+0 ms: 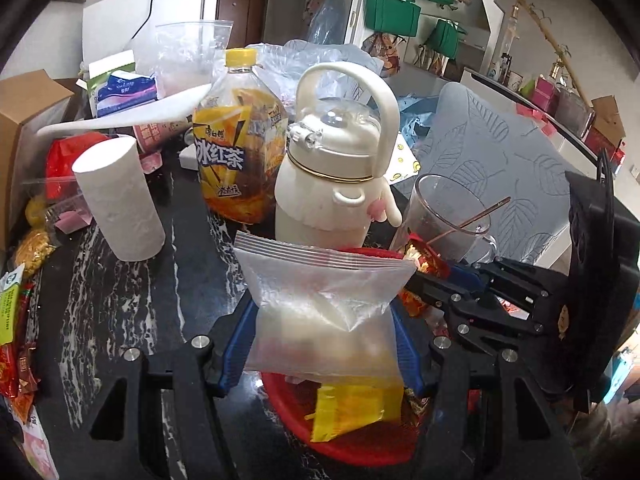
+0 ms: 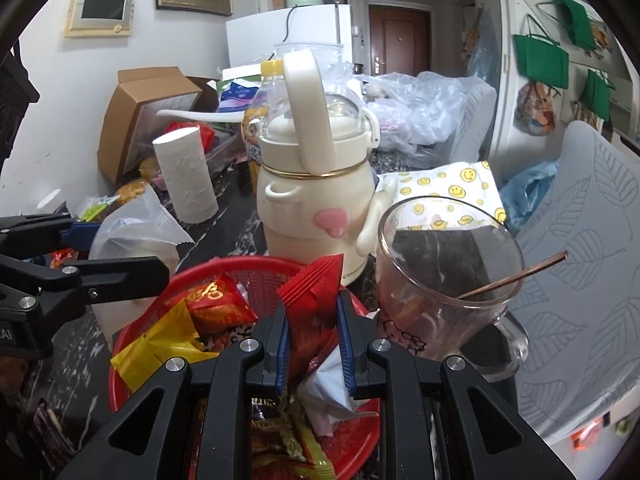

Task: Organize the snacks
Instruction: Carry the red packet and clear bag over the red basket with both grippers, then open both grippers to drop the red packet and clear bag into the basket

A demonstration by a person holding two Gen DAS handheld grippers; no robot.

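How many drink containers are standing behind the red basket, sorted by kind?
Iced tea bottle: 1
Cream flask with handle: 1
Glass mug holding a spoon: 1
Total: 3

The iced-tea bottle [image 1: 239,136], just beside the cream flask [image 1: 332,172], bears the large characters "冰红茶" on its label. Smaller print on that label and on the snack wrappers is too blurred to read.

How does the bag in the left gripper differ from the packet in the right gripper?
The clear zip bag in the left gripper is see-through, wide and puffy; the red snack packet in the right gripper is opaque, narrow and flat. The clear zip bag has a ribbed zip top; the red snack packet has a crimped, pointed edge. Both are held over the red basket.
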